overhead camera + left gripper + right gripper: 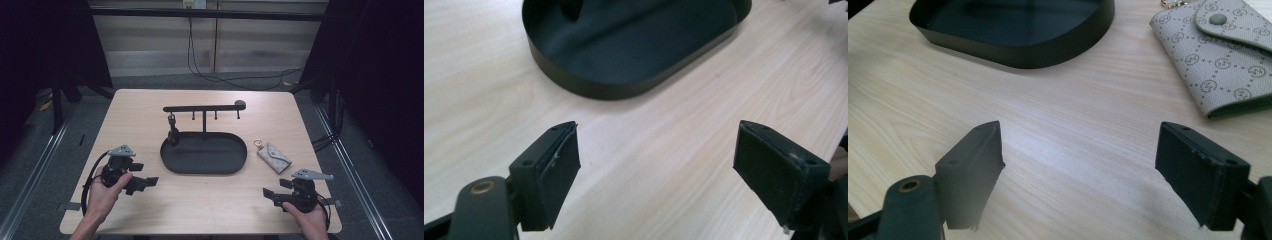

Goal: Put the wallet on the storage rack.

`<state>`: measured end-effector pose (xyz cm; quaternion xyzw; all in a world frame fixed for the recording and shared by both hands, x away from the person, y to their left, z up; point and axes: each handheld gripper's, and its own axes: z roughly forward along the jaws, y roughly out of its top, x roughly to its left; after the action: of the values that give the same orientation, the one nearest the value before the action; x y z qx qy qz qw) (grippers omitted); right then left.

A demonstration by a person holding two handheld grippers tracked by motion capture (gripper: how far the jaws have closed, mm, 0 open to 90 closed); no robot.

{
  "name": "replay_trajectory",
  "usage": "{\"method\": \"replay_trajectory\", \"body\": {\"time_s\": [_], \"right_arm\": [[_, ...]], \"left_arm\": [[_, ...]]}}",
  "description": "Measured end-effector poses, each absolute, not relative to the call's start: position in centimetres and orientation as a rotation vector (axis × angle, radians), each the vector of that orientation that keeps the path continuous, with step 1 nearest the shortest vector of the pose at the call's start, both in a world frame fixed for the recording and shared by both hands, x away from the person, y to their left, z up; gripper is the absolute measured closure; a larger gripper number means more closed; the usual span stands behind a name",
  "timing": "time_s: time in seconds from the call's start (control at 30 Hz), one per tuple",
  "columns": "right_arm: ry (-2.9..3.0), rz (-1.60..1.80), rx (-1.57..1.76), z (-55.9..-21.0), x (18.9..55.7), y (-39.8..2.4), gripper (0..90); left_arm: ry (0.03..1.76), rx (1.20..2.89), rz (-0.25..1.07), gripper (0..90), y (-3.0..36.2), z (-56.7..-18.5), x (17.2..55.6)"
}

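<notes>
A black oval tray (172,165) sits mid-table under a black rack (204,108) with small hooks; a dark item (173,134) hangs from the rack's left hook over the tray. A grey patterned key pouch (273,157) with a ring lies right of the tray. My left gripper (145,183) rests low at the front left, jaws open and empty, facing the tray (624,85). My right gripper (270,196) sits at the front right, open with nothing between its jaws. In the right gripper view the pouch (1228,65) lies ahead to the right and the tray (1018,50) ahead to the left.
The light wooden table (200,210) has bare surface along its front between the two grippers. Cables (225,77) trail on the floor behind the table. Dark curtains stand at both sides.
</notes>
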<state>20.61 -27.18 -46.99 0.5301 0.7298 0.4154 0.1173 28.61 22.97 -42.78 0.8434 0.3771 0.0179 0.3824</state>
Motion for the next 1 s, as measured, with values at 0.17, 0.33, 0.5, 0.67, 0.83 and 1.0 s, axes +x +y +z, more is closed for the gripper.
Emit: {"method": "replay_trajectory", "body": {"time_s": [0.17, 0.33, 0.5, 0.67, 0.83, 1.0], "right_arm": [[2.122, 1.234, 1.540, -46.9, 20.7, -27.4, 18.1], [2.111, 1.242, 1.551, -46.7, 20.7, -27.7, 17.9], [2.109, 1.241, 1.549, -46.6, 20.8, -28.0, 17.9], [2.103, 1.210, 1.544, -46.2, 21.5, -28.4, 17.9], [2.105, 1.189, 1.548, -45.6, 22.9, -28.6, 18.0], [2.097, 1.150, 1.561, -45.0, 24.8, -28.6, 17.9]], "left_arm": [[0.973, 2.118, 0.042, 20.3, 23.9, -43.8, 26.9], [0.983, 2.028, 0.125, 24.7, 24.6, -44.8, 24.9], [0.964, 2.037, 0.080, 24.5, 24.8, -45.9, 24.2], [0.940, 2.036, 0.085, 24.6, 24.6, -46.2, 24.1], [0.922, 2.091, 0.039, 24.5, 24.1, -46.6, 23.7], [0.919, 2.095, 0.024, 24.1, 24.2, -46.6, 23.5]]}}
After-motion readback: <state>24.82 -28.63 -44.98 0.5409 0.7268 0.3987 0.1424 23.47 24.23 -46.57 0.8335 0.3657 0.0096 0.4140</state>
